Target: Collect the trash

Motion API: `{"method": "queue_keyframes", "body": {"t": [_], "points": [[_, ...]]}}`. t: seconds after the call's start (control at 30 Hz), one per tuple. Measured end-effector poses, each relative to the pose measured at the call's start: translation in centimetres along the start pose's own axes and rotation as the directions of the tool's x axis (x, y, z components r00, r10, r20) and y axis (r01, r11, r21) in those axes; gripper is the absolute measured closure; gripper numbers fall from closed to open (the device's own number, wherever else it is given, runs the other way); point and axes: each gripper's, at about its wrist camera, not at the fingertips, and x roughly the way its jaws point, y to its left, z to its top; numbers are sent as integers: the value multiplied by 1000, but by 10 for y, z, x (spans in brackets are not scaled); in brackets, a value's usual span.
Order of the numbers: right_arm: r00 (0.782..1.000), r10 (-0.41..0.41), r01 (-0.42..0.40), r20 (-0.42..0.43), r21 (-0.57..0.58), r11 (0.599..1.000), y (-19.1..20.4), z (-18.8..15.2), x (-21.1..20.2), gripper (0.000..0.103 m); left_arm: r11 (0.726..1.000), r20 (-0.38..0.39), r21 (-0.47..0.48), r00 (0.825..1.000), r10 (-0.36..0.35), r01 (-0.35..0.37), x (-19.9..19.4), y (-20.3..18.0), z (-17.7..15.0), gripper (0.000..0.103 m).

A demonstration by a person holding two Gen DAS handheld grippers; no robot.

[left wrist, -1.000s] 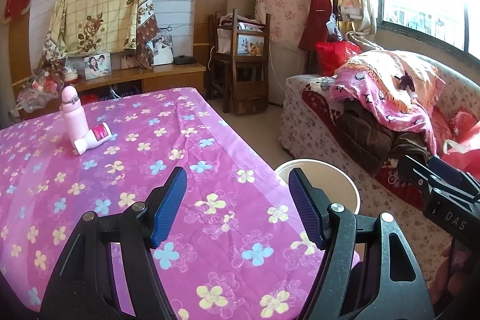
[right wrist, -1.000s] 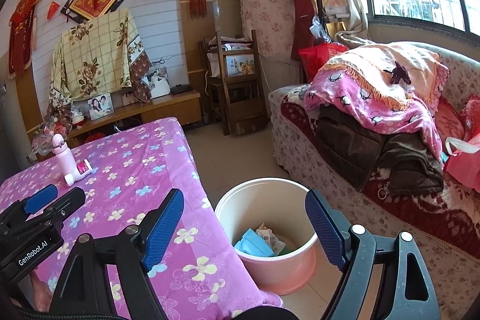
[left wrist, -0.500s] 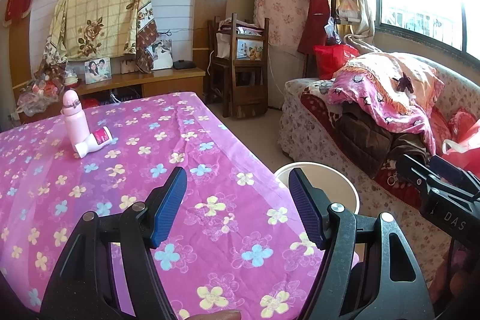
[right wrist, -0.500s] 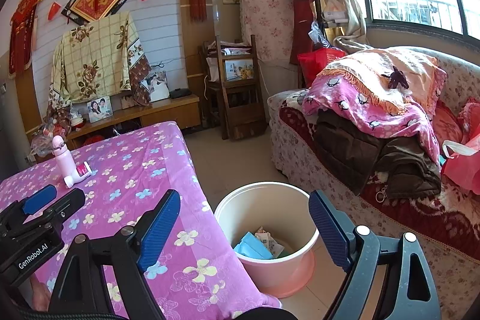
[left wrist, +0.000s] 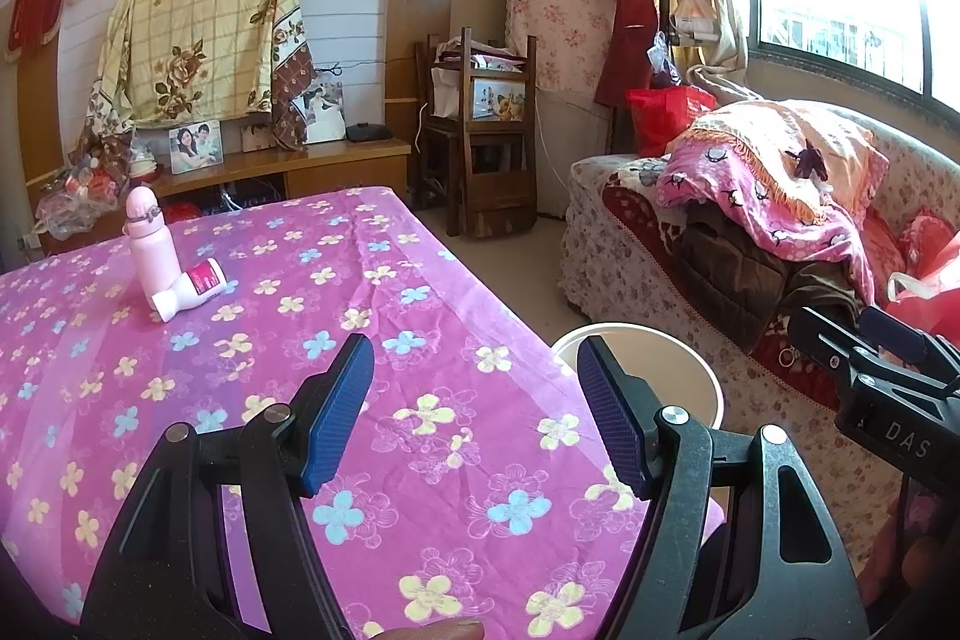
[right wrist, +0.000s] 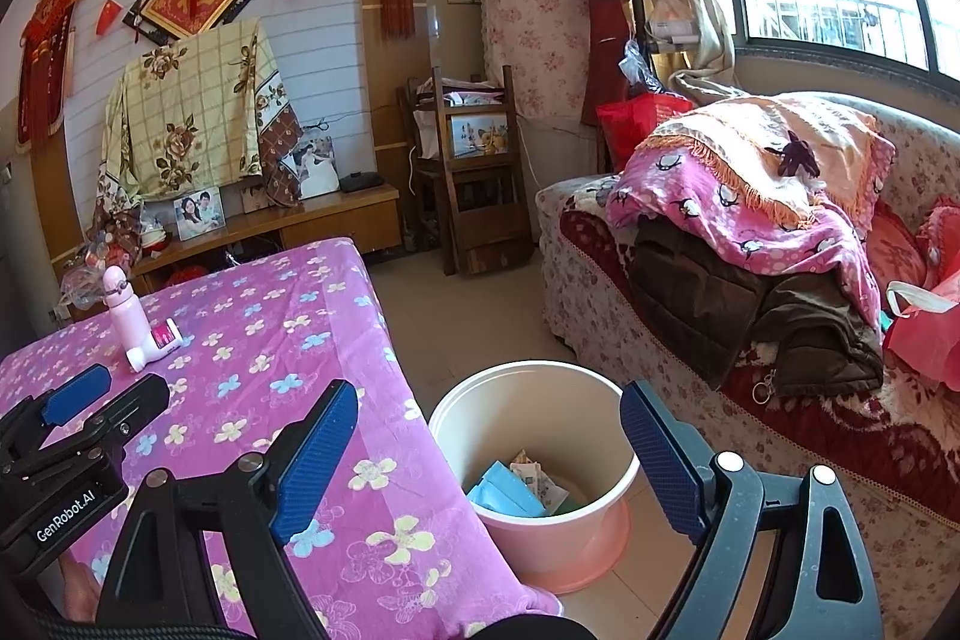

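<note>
A pink bottle (left wrist: 149,250) stood on the floral desk (left wrist: 420,316); a smaller bottle (left wrist: 191,289) lay against it.

bin (right wrist: 534,466) on floor right of table (right wrist: 252,340), trash (right wrist: 516,487) in bin, two bottles (right wrist: 135,328) on table, sofa (right wrist: 750,340) right of bin

Left hand-held gripper (left wrist: 474,412) wide open and holding nothing over the bench (left wrist: 420,520) with its purple flower cloth, pink bottle (left wrist: 149,250) standing far back, small white bottle (left wrist: 191,289) lying against it, pale bin (left wrist: 672,370) just past the bench edge
</note>
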Motion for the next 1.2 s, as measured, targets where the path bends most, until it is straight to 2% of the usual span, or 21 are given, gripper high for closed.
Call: {"method": "queue_keyframes", "body": {"t": [1.2], "points": [[1000, -4, 4, -28, -4, 1000, 2, -6, 10, 15, 1000, -31, 2, 999, -27, 27, 11, 6, -7, 33]]}}
